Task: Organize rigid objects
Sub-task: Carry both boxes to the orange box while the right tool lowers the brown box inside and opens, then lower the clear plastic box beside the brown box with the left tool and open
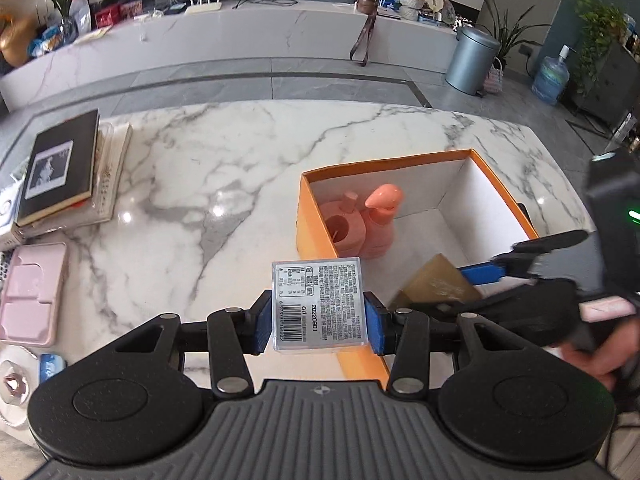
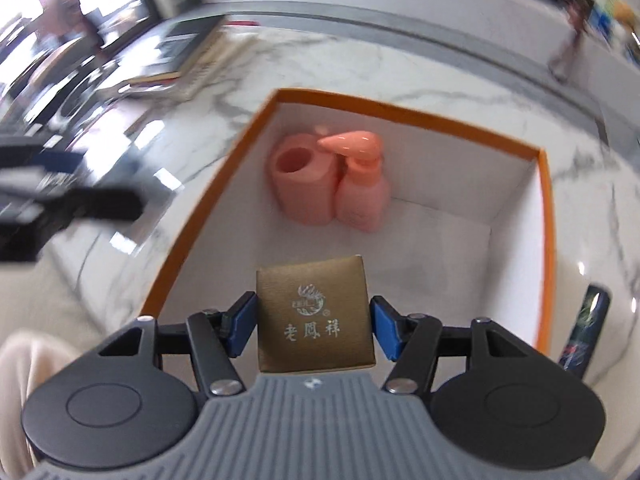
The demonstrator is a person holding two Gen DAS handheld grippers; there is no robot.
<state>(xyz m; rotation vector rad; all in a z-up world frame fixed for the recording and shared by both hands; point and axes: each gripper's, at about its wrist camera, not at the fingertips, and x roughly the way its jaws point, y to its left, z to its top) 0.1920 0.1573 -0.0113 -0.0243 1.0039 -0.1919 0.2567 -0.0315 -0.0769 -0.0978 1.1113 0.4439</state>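
My left gripper is shut on a clear plastic box with a barcode label, held above the near left corner of the orange box. My right gripper holds a gold gift box with Chinese lettering over the near part of the orange box; a thin gap shows at each pad. The gold box also shows in the left wrist view. A pink pump bottle and a pink round holder stand at the box's far left corner.
A stack of books and a pink case lie on the marble table at the left. A dark flat object lies right of the orange box. A grey bin stands on the floor beyond.
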